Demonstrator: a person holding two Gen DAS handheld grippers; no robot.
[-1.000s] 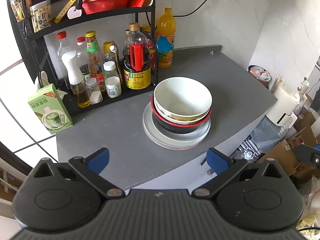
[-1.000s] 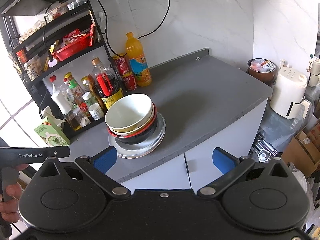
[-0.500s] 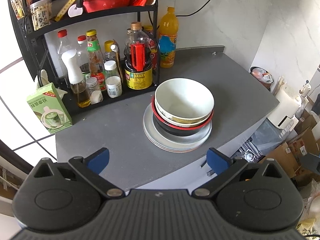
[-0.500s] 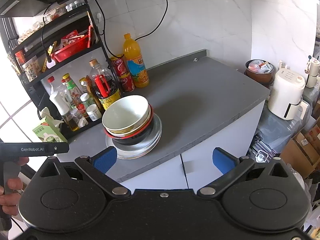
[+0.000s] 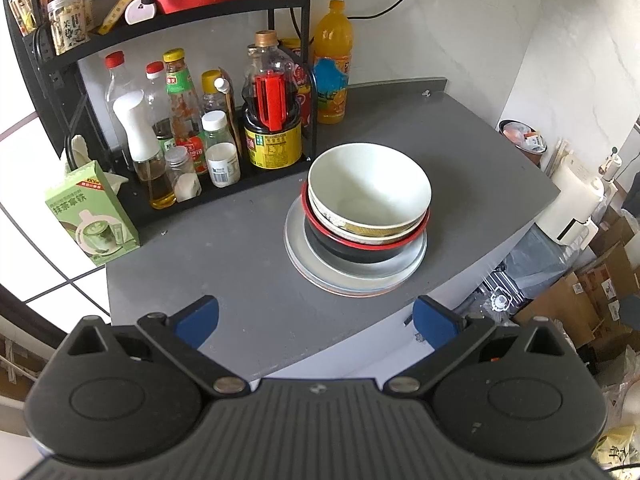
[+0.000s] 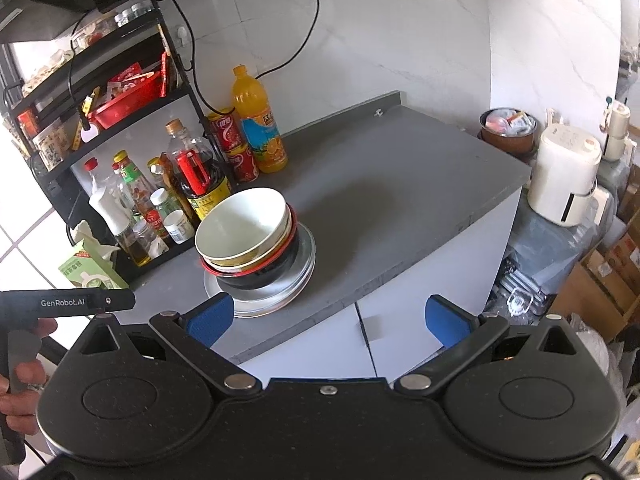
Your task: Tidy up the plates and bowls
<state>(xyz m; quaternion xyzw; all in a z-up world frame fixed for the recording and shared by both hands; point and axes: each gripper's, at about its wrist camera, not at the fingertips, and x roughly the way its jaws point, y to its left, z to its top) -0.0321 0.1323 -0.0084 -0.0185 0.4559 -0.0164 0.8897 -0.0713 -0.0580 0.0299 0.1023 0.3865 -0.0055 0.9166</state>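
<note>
Grey worktop (image 5: 256,264) carries one stack near its front edge: white bowl (image 5: 370,192) nested in a red-rimmed black bowl (image 5: 352,250), on stacked plates (image 5: 320,264), all mouths up, stack axis vertical. Left tongs (image 5: 316,318) and right tongs (image 6: 328,316) both spread wide, empty, hovering short of the front edge, clear of the stack.

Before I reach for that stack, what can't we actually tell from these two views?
- Plates under the bowls: the count is unclear in both views; only thin rims show.
- Black bowl: its inside is hidden by the white bowl and the bowl nested under it.
- Back of the rack: blocked by the bottles in front.
- Left gripper and right gripper: both open, empty.
</note>
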